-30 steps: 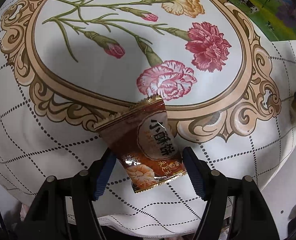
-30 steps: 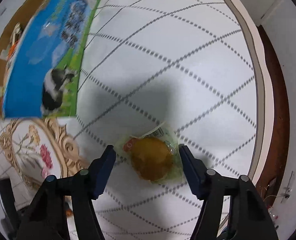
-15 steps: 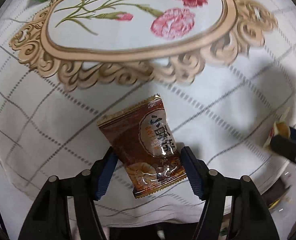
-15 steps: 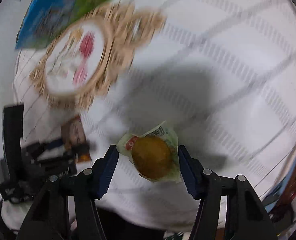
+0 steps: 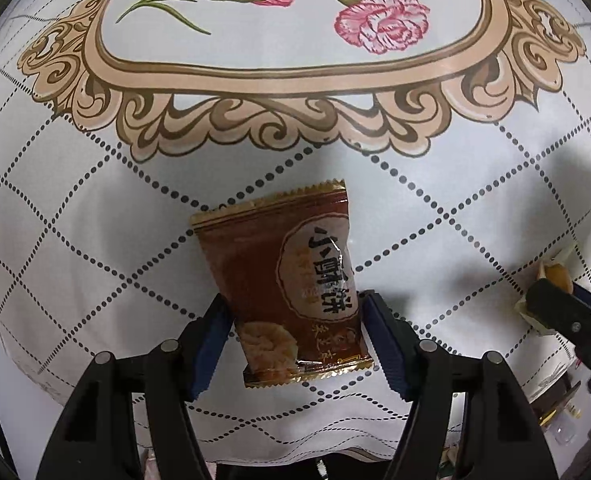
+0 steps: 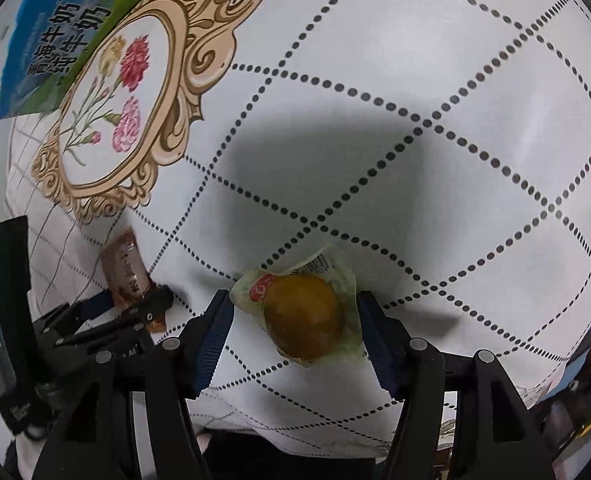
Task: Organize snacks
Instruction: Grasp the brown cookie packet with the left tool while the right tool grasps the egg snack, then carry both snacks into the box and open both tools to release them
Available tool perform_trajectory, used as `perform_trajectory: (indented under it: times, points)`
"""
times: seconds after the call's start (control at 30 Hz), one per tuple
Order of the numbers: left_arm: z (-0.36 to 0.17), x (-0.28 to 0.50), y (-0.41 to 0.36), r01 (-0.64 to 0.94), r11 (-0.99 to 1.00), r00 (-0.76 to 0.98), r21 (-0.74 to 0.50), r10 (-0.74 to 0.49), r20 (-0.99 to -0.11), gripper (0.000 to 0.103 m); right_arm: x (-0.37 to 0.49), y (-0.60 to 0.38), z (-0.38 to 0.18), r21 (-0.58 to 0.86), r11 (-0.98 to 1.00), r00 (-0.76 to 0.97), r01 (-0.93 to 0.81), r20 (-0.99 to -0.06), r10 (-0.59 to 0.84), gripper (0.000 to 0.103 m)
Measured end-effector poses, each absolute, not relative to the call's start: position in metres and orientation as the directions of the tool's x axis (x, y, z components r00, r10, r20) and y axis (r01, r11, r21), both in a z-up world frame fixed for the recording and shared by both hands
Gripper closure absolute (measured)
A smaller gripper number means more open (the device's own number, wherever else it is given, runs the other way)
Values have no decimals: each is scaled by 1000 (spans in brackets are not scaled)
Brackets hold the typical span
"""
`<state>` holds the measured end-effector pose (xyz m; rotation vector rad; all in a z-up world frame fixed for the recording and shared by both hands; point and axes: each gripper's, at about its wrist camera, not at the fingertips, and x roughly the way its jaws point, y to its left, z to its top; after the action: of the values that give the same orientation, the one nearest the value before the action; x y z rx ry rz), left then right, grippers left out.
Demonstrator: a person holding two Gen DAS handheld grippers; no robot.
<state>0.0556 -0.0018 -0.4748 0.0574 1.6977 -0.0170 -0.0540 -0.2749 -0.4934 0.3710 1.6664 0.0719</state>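
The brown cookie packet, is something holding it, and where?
Yes. The left hand-held gripper pinches the brown cookie packet by the side edges of its lower half.

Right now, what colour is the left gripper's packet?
Brown foil snack packet with gold crimped edges; left wrist view.
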Motion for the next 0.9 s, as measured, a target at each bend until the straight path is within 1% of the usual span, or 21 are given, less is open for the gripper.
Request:
perform_trajectory:
  times: [0.07, 0.13, 0.2, 0.27, 0.43, 0.47, 0.6, 0.7, 0.73, 0.8, 0.87, 0.9]
  points:
    - [-476, 56, 4, 42, 999, -121, 15, 20, -993, 39, -54, -273, -493, 227, 957, -78, 182, -967, 244, 36]
    - [-468, 58, 6, 34, 999, -99, 12, 16, -995, 48, -55, -267, -491, 208, 965, -69, 159, -973, 221, 37]
    - [-460, 55, 6, 38, 999, -91, 5, 9, -996, 49, -58, -262, -486, 209, 966, -60, 151, -974, 220, 42]
    - [-454, 52, 8, 43, 999, -79, -1, 3, -997, 49, -59, -261, -481, 224, 963, -51, 153, -971, 234, 44]
    - [-425, 50, 25, 55, 998, -20, -24, -23, -1000, 49, -60, -242, -462, 253, 959, -30, 127, -965, 259, 46]
    - [-414, 52, 28, 56, 998, 1, -32, -32, -999, 49, -60, -242, -462, 253, 959, -30, 127, -965, 259, 46]
    - [-369, 64, 41, 73, 996, 79, -60, -66, -995, 49, -50, -223, -427, 307, 946, 21, 107, -952, 307, 46]
    - [-328, 86, 51, 88, 993, 149, -77, -90, -985, 49, -33, -214, -392, 344, 935, 78, 91, -938, 338, 46]
    - [-314, 97, 52, 93, 992, 171, -80, -95, -981, 49, -33, -214, -392, 344, 935, 78, 91, -938, 338, 46]
    - [-284, 124, 52, 93, 992, 219, -87, -105, -970, 49, -17, -204, -365, 370, 926, 121, 76, -925, 360, 46]
    - [-257, 152, 56, 89, 992, 263, -91, -111, -958, 49, 17, -191, -321, 412, 910, 195, 41, -897, 397, 46]
    - [-245, 169, 59, 88, 992, 282, -89, -111, -953, 49, 26, -190, -310, 421, 906, 213, 31, -889, 406, 46]
